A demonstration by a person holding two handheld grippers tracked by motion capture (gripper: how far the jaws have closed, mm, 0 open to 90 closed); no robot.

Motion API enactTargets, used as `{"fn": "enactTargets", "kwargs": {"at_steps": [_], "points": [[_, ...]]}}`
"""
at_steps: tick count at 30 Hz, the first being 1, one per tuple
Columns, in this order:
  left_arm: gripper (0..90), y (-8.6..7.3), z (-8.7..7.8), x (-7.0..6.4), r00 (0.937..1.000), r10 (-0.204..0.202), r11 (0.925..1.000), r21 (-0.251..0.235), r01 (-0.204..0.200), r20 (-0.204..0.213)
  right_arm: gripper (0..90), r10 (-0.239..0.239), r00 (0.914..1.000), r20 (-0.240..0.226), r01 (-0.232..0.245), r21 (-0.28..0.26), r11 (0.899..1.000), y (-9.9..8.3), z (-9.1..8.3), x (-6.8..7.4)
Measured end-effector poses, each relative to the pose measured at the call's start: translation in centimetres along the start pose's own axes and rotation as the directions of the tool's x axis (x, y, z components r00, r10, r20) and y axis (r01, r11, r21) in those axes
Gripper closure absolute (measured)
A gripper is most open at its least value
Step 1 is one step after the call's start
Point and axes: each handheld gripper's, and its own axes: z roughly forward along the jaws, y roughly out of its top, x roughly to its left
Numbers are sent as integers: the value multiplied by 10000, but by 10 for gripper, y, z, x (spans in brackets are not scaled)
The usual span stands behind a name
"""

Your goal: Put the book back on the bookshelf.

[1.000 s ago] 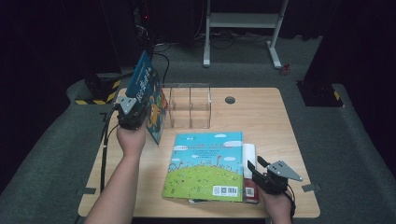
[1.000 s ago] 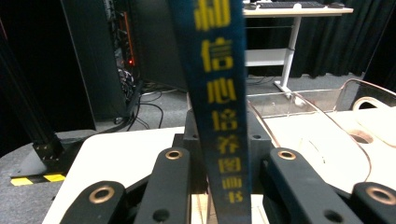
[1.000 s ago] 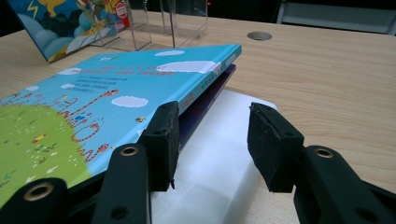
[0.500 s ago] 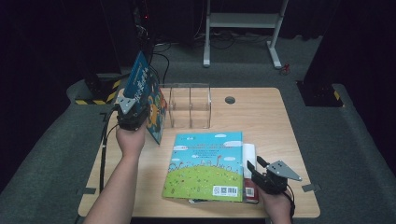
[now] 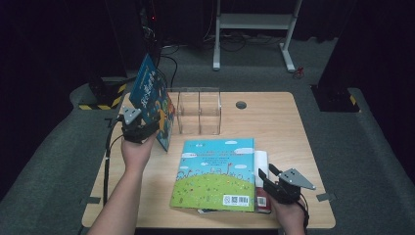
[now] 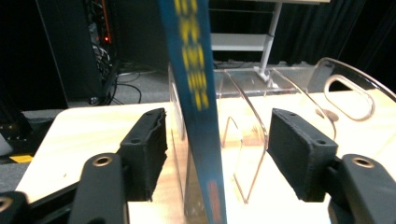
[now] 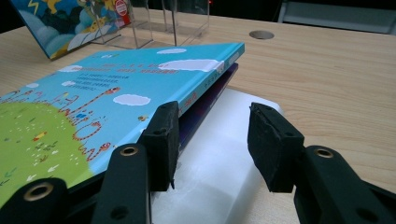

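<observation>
Here the left hand-held gripper (image 5: 138, 128), jaws spread, steadies the upright blue book (image 5: 152, 100) for the clear rack (image 5: 198, 111); the right hand-held gripper (image 5: 272, 182) idles released.

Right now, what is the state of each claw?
Left claw: open around the upright blue book, pads apart from it.
Right claw: open, empty, beside the book stack.

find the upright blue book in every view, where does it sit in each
High view: the blue book stands tilted near the left edge of the table.
Left gripper view: its edge runs up the middle, between the open fingers.
Right gripper view: top left corner, far off.
Shared landmark: the clear rack, right beside the book.
</observation>
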Motion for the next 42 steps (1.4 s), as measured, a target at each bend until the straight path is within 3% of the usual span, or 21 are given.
{"fn": "enactTargets", "kwargs": {"at_steps": [14, 17, 24, 27, 30, 34, 42], "points": [[331, -29, -32, 4, 9964, -171, 9981, 608, 121, 831, 536, -91, 9999, -53, 91, 22, 10000, 0, 0, 1], [332, -38, -37, 5, 9957, -23, 9973, 727, -44, 924, 536, -96, 9999, -62, 96, 32, 9999, 1, 0, 2], [325, -61, -43, 7, 9919, -238, 9897, 1428, 58, 1245, 530, -149, 9999, -56, 149, 24, 9999, 1, 0, 3], [315, -72, -46, 5, 9901, -124, 9849, 1727, -120, 1395, 524, -137, 9999, -62, 137, 41, 9999, 1, 0, 3], [310, -83, -48, 2, 9880, -66, 9788, 2031, -251, 1541, 519, -156, 9999, -65, 156, 31, 9999, 1, -1, 4], [312, -101, -50, -3, 9825, 64, 9628, 2641, -564, 1864, 515, -204, 9997, -94, 205, 37, 9998, 1, -1, 5], [313, -130, -53, -19, 9596, -327, 9287, 3633, -742, 2795, 505, -296, 9994, -193, 298, 83, 9995, 2, -1, 9]]}}
